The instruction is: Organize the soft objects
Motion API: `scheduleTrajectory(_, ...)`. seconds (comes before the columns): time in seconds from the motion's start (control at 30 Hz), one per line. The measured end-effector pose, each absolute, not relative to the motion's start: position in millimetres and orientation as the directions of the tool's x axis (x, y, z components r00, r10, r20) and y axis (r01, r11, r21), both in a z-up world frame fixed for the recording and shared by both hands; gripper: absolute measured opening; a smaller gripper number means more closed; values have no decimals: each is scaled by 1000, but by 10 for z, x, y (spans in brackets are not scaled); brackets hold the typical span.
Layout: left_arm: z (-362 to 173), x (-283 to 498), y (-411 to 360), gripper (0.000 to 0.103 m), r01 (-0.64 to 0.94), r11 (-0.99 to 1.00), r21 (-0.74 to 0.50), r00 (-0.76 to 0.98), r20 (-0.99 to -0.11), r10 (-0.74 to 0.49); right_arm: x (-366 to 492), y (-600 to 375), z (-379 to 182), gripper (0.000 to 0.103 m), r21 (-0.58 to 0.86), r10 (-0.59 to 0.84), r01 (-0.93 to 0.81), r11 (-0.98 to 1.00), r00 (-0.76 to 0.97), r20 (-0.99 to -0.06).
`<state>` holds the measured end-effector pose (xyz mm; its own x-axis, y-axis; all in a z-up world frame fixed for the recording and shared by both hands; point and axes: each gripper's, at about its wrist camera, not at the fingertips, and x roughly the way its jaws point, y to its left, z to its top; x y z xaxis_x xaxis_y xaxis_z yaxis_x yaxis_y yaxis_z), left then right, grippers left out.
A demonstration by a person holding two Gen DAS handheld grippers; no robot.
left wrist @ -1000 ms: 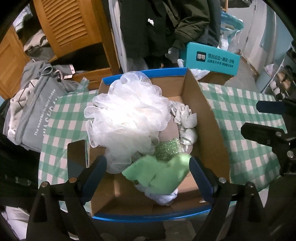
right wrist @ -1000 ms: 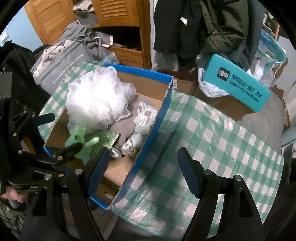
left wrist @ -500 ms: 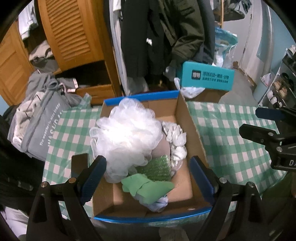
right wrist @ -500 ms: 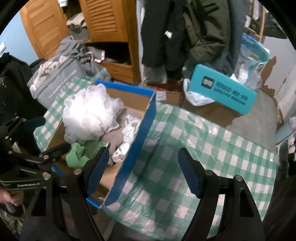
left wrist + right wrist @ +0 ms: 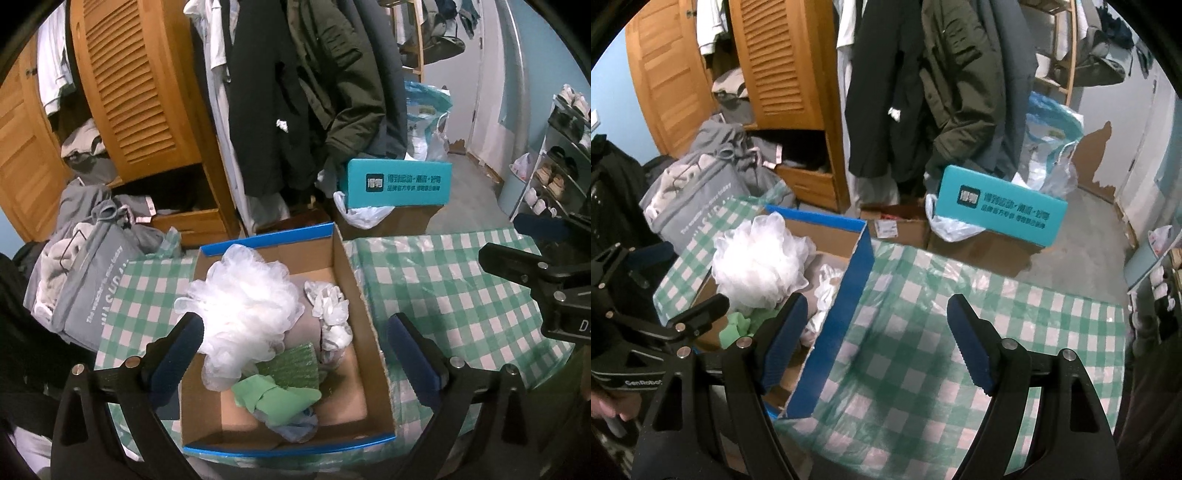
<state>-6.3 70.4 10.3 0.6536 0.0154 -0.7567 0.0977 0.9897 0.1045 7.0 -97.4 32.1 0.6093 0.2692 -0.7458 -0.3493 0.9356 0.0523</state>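
A blue-rimmed cardboard box [image 5: 365, 317] [image 5: 855, 266] sits on the green checked tablecloth [image 5: 443, 295] [image 5: 923, 350]. In it lie a white mesh bath pouf [image 5: 243, 314] [image 5: 761, 262], a green cloth [image 5: 277, 397] [image 5: 738, 326], a glittery green sponge [image 5: 295, 365], crumpled white fabric [image 5: 330, 314] [image 5: 827, 280] and a grey piece. My left gripper [image 5: 295, 347] hangs above the box, its jaws opening wide, nothing between them. My right gripper [image 5: 875, 332] stands open over the bare cloth, right of the box, with nothing in it.
Behind the table are a wooden louvred wardrobe [image 5: 140, 92], hanging dark coats [image 5: 314, 92], a grey tote bag [image 5: 92, 280] at the left edge and a teal carton [image 5: 399, 182] on brown boxes. A shoe rack [image 5: 561, 166] stands at the far right.
Both grippers have risen and drawn back from the box, which now looks smaller. The left jaws have spread a little wider. The green cloth stays in the box.
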Motion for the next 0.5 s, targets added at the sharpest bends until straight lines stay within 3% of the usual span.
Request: scheduleTrajectory(0.5, 134, -55, 525, 101, 106, 990, 98, 672, -740, 2, -20, -1249, 306, 78, 42, 252, -322, 946, 645, -721)
